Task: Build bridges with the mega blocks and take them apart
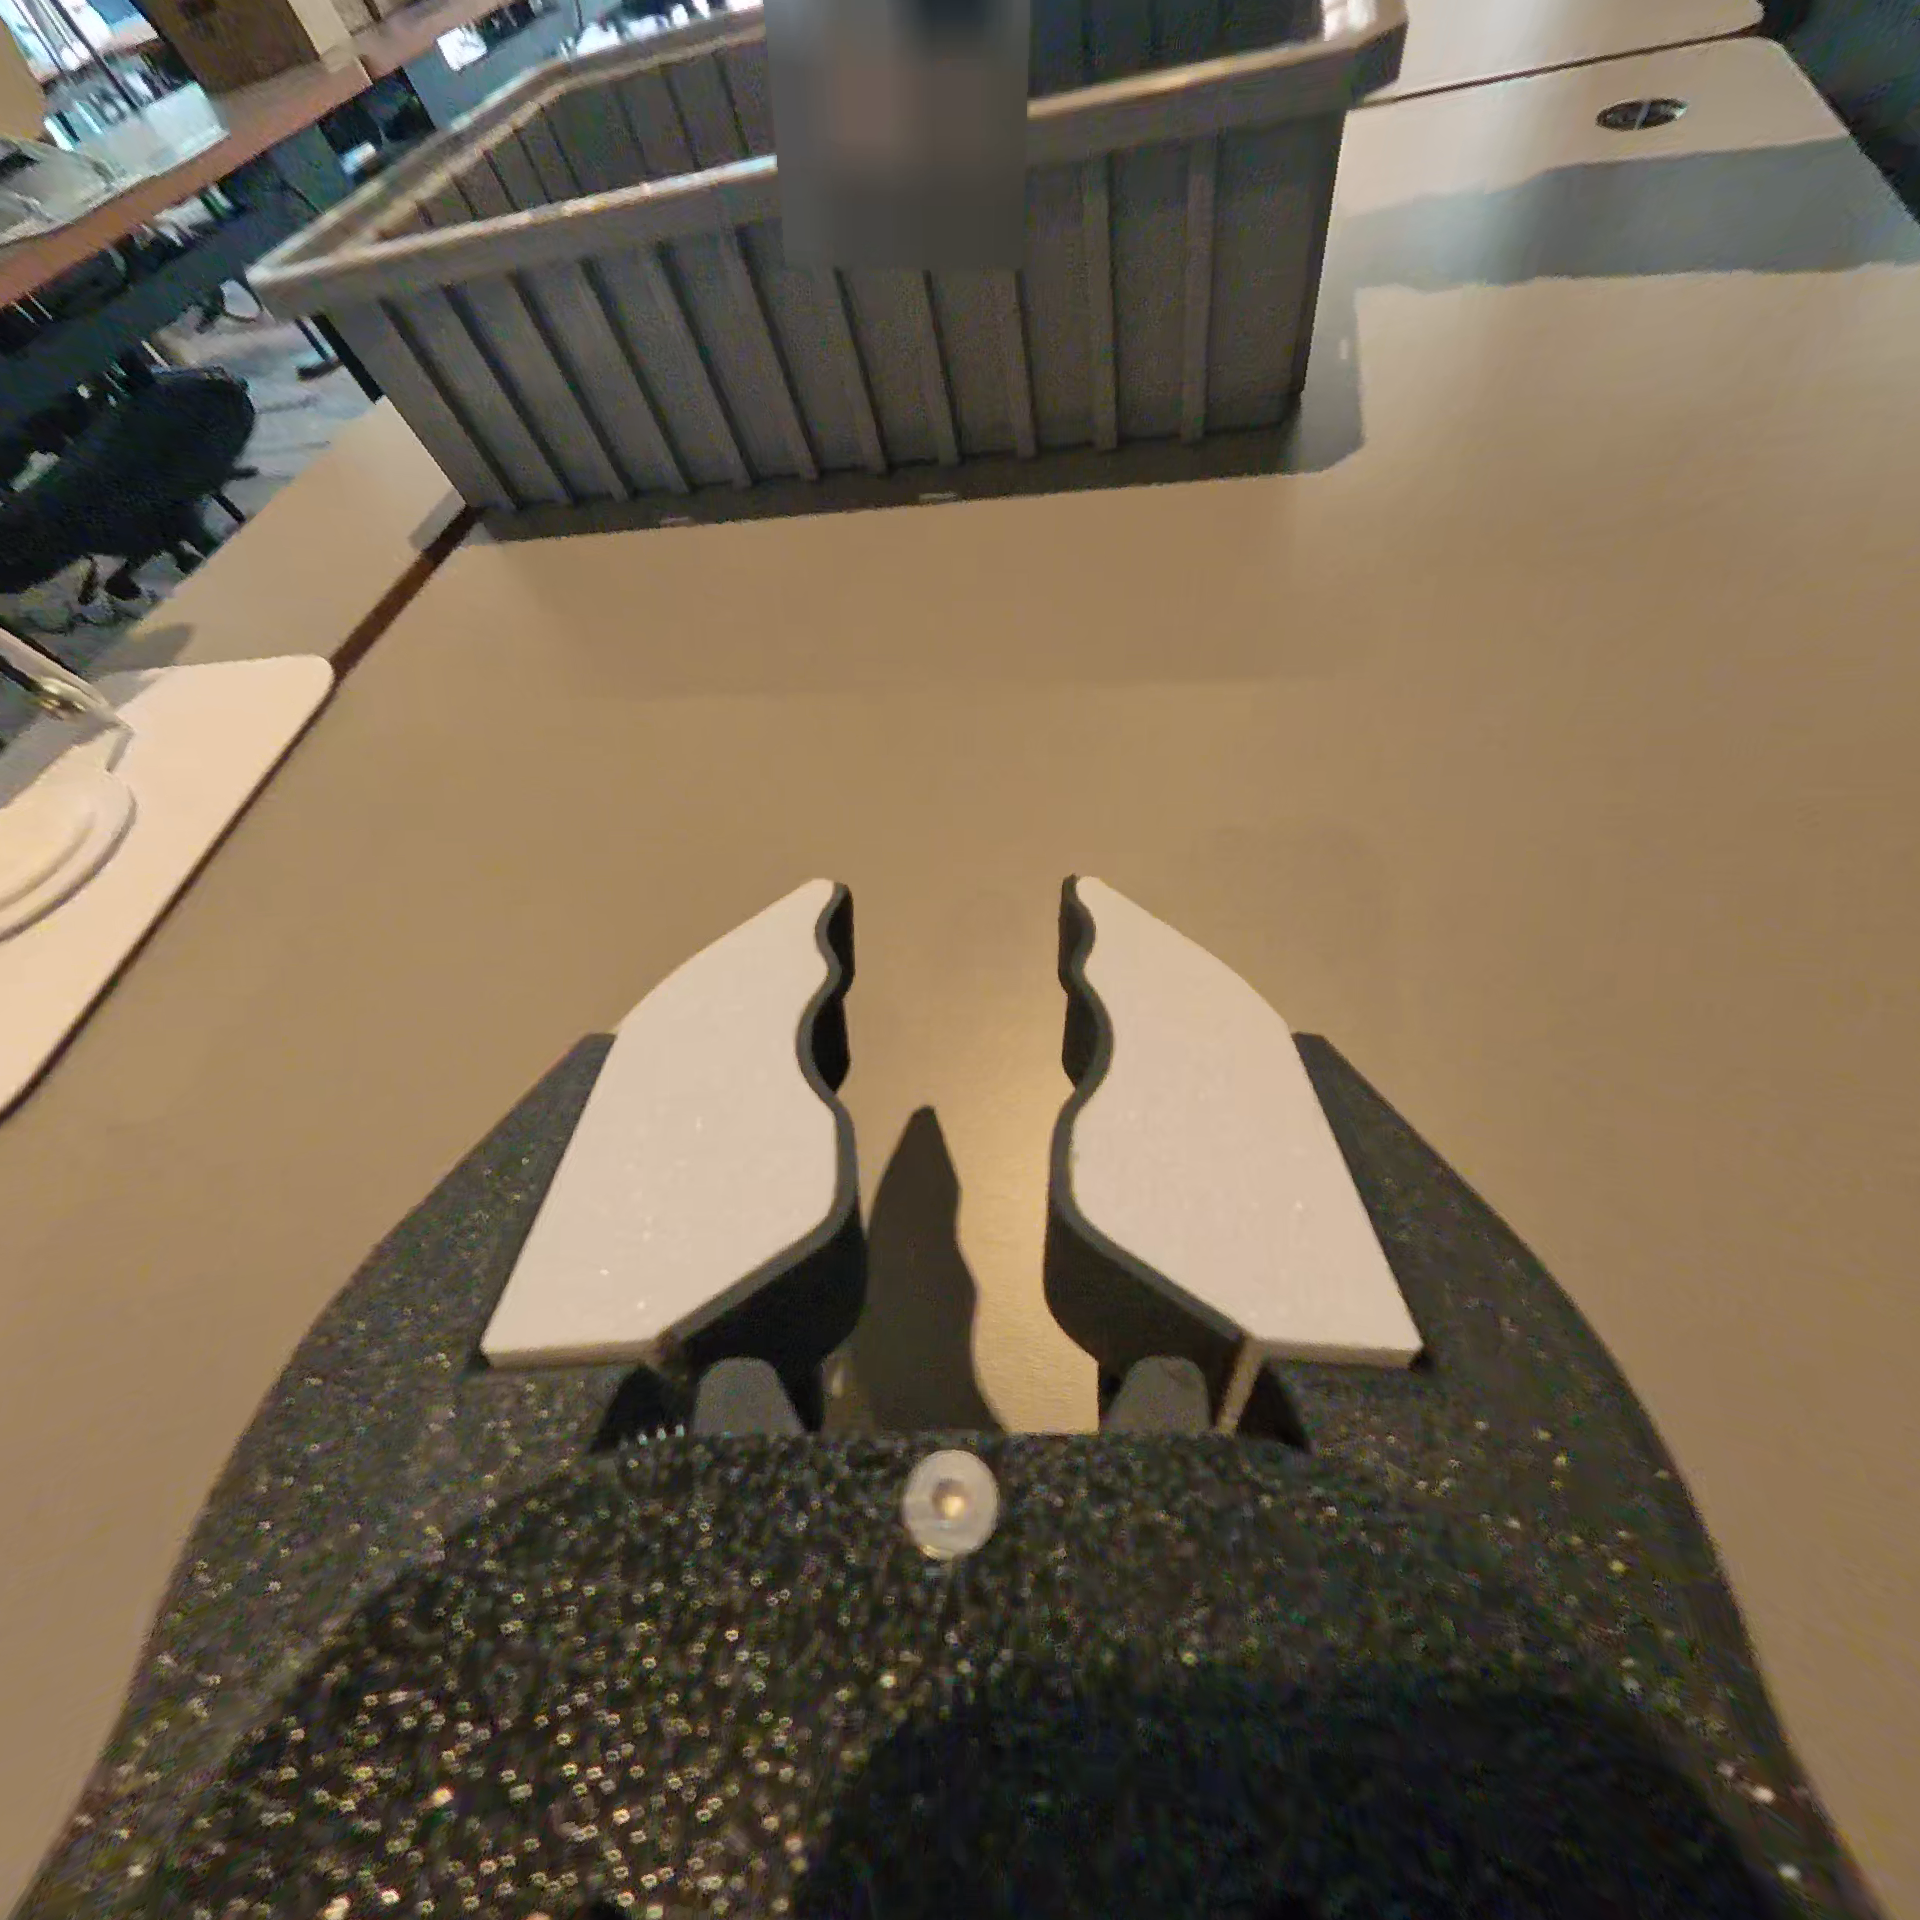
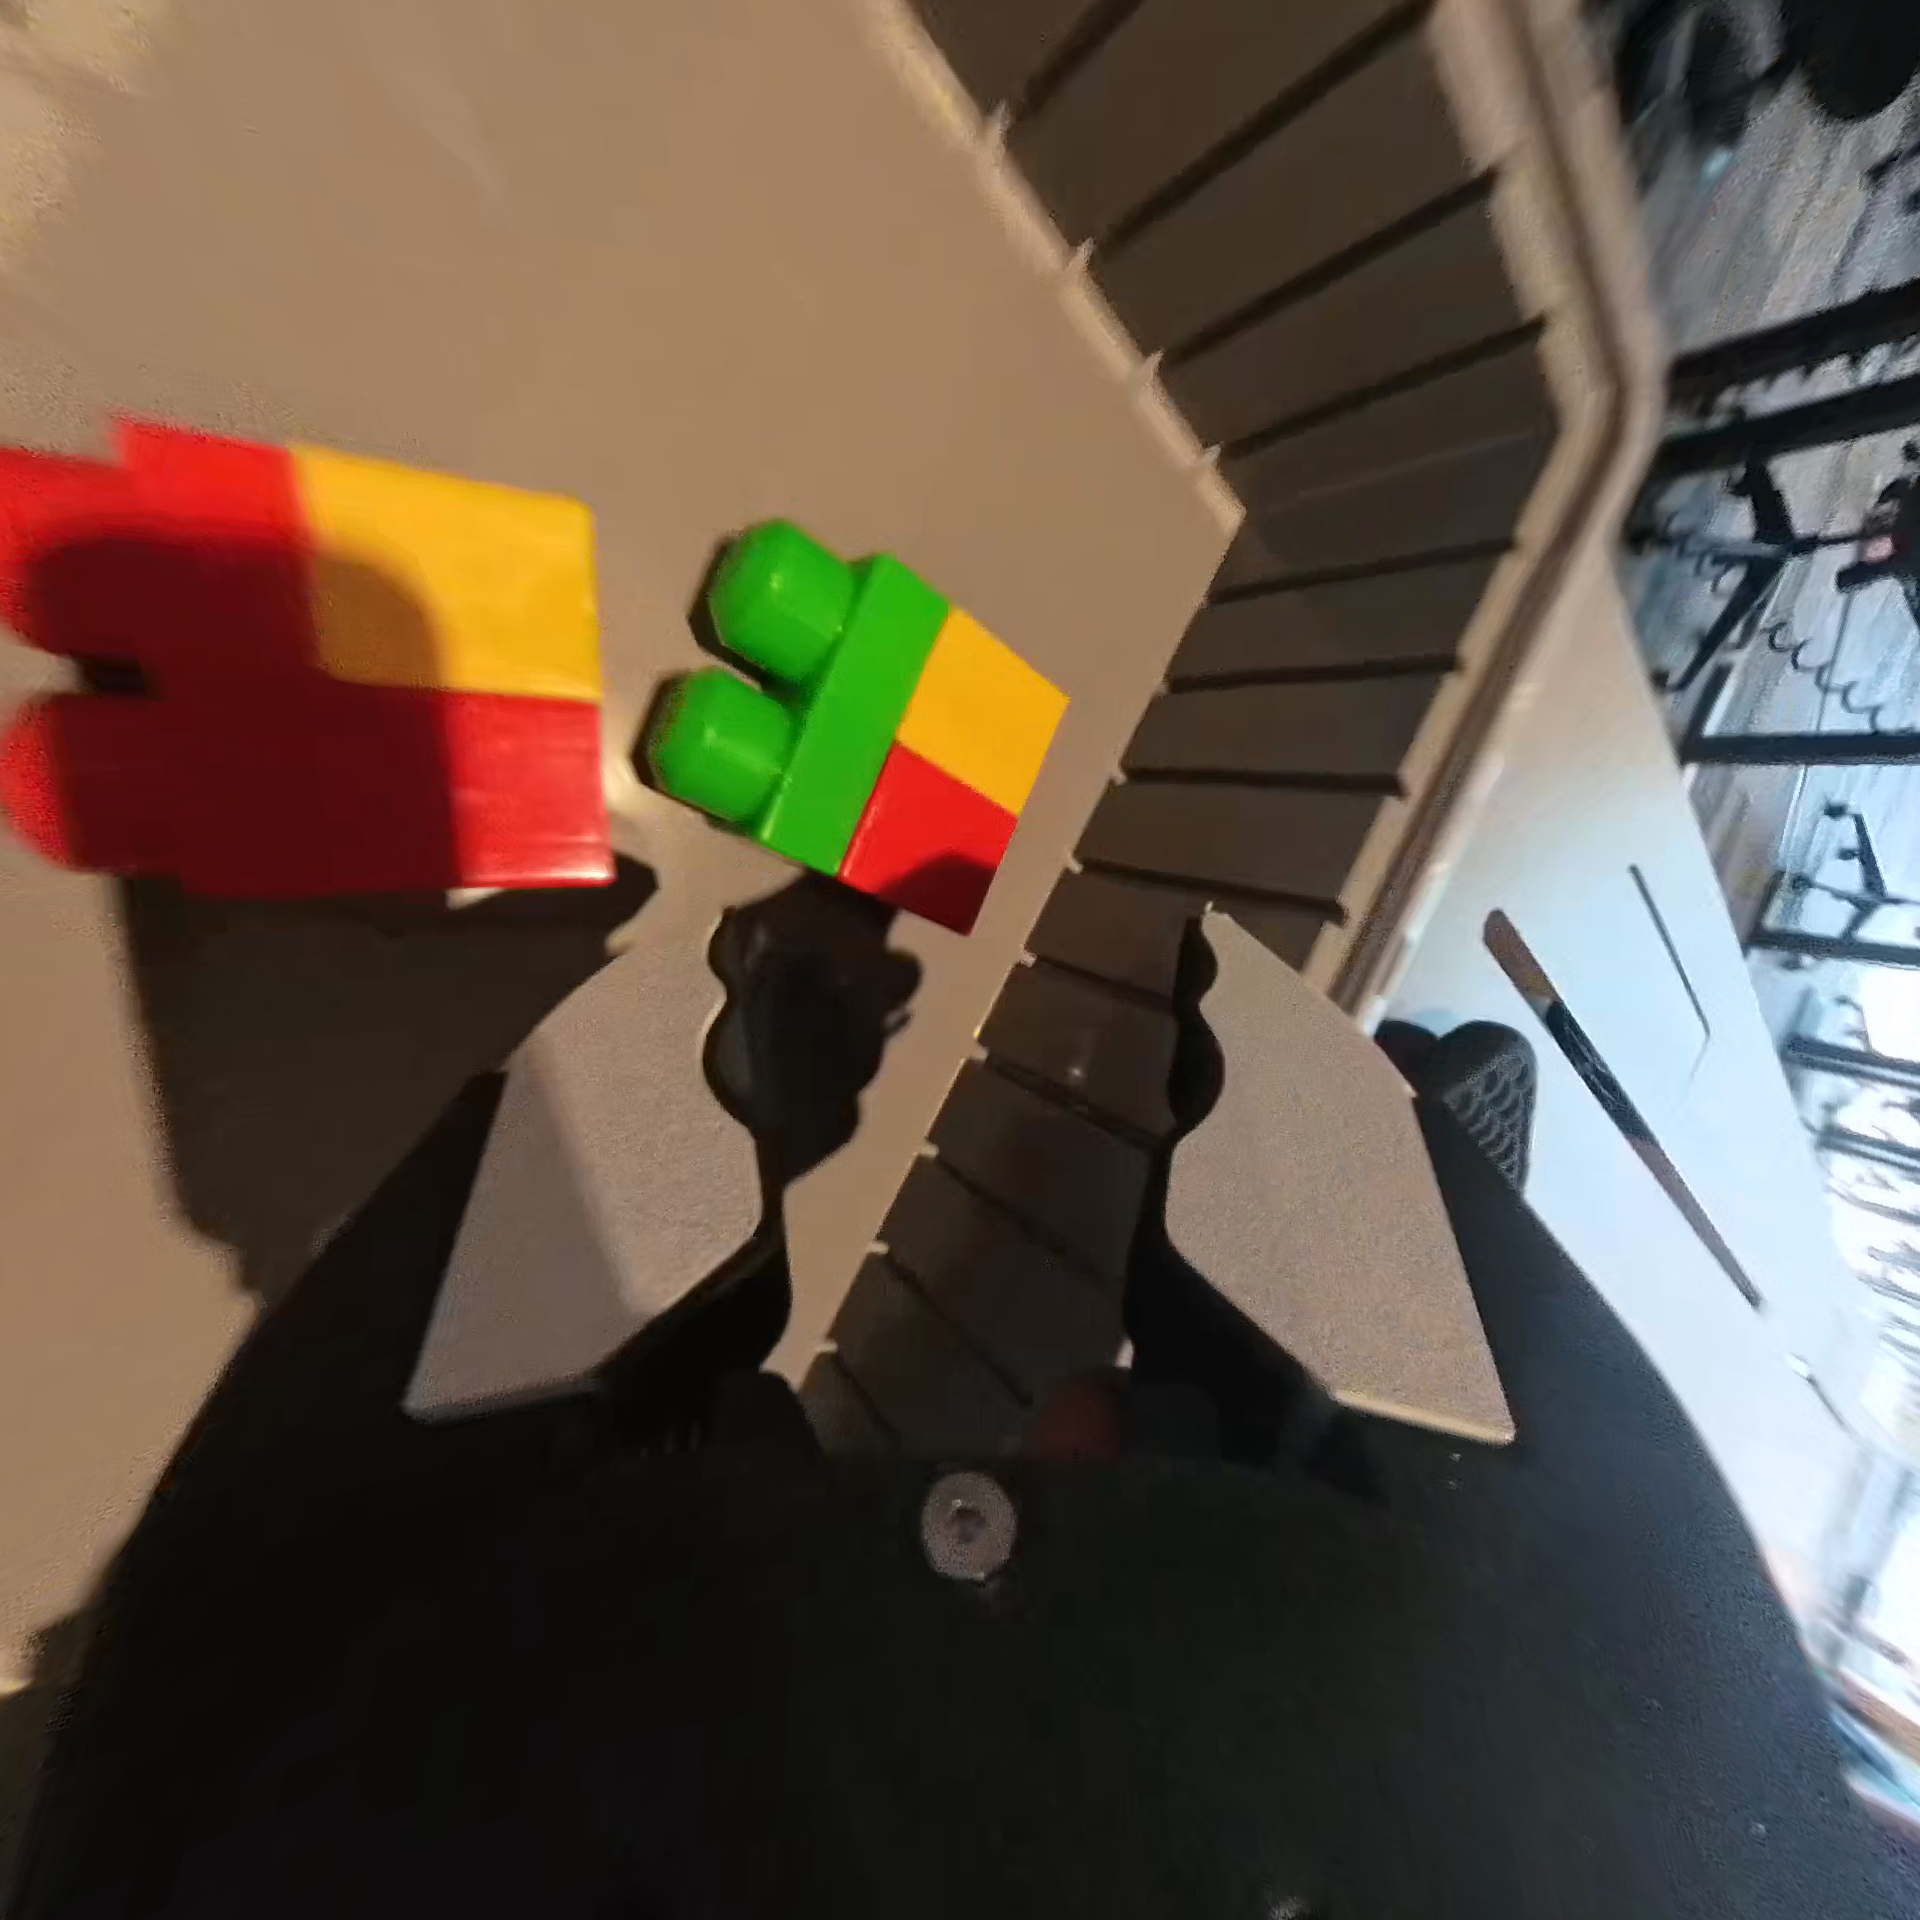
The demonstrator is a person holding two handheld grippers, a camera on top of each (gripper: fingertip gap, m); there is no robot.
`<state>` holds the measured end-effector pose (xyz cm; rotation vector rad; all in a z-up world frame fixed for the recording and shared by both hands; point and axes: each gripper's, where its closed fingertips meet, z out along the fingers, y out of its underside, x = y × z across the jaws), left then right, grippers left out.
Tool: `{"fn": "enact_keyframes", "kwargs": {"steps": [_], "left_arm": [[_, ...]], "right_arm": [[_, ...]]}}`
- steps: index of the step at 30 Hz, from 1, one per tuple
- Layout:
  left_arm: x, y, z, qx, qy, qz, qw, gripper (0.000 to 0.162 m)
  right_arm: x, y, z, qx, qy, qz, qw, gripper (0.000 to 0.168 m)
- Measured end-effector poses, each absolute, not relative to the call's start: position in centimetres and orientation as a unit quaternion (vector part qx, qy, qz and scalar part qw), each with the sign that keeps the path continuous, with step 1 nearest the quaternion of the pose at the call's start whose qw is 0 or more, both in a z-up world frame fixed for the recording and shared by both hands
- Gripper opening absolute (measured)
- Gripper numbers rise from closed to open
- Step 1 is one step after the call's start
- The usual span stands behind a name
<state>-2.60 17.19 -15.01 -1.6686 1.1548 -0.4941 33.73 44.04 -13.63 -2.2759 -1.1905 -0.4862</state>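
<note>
Your left gripper (image 1: 956,904) hangs over bare tan table (image 1: 1351,727), fingers (image 1: 727,1122) spread with a clear gap, nothing between them. Ahead of it sits a grey ribbed bin (image 1: 831,374), resting on the table, well apart from the fingertips. A blurred patch covers part of the bin's upper middle. Off to the left edge you get a white rounded mat (image 1: 208,769) with something clear and glassy on it, too cut off to tell what. No blocks show in the left wrist view.

Your right gripper (image 2: 935,935) is rolled sideways, so the view is tilted; fingers (image 2: 1340,1184) spread wide, gripping nothing. It looks into a grey surface with a ribbed wall (image 2: 1299,582) on the right, apparently the bin's inside. Two block clusters lie there on their sides. The near one is a green block (image 2: 831,707) with two studs pointing left, joined to a yellow block (image 2: 982,707) and a red block (image 2: 930,842); it sits just beyond the left fingertip, not touching as far as you can tell. The far one, at left, is a red-and-yellow cluster (image 2: 416,665), motion-blurred, partly shadowed, close beside the green studs with a narrow gap between. The finger shadow falls below the green cluster
</note>
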Motion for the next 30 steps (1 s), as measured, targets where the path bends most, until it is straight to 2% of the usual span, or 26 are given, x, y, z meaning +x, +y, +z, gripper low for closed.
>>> {"fn": "enact_keyframes", "kwargs": {"steps": [5,8,10,14,18,25,30], "left_arm": [[-3.3,17.4,-11.9,-0.675,0.45,-0.195,0.551,0.037],[-4.4,17.7,-9.4,-0.673,0.409,-0.2,0.583,0.038],[-5.6,17.6,-7.6,-0.676,0.373,-0.2,0.603,0.04],[-9.8,15.3,-5.0,-0.704,0.285,-0.186,0.623,0.043],[-17.0,10.9,-4.5,-0.77,0.232,-0.096,0.586,0.043],[-32.2,7.3,-2.2,-0.847,0.186,0.08,0.492,0.045],[-38.8,12.7,-4.8,-0.877,0.282,0.13,0.366,0.052]], "right_arm": [[23.7,35.8,-3.5,-0.77,-0.455,0.009,0.447,0.07],[14.7,27.1,-1.2,-0.687,-0.535,0.079,0.485,0.065],[9.2,21.7,-2.9,-0.64,-0.595,0.098,0.477,0.064],[1.5,14.8,-11.3,-0.584,-0.685,0.109,0.422,0.063],[-1.3,12.8,-18.4,-0.588,-0.709,0.135,0.365,0.063],[-1.7,12.2,-20.5,-0.633,-0.67,0.242,0.304,0.059],[-1.8,12.0,-20.6,-0.629,-0.674,0.252,0.294,0.054]]}}
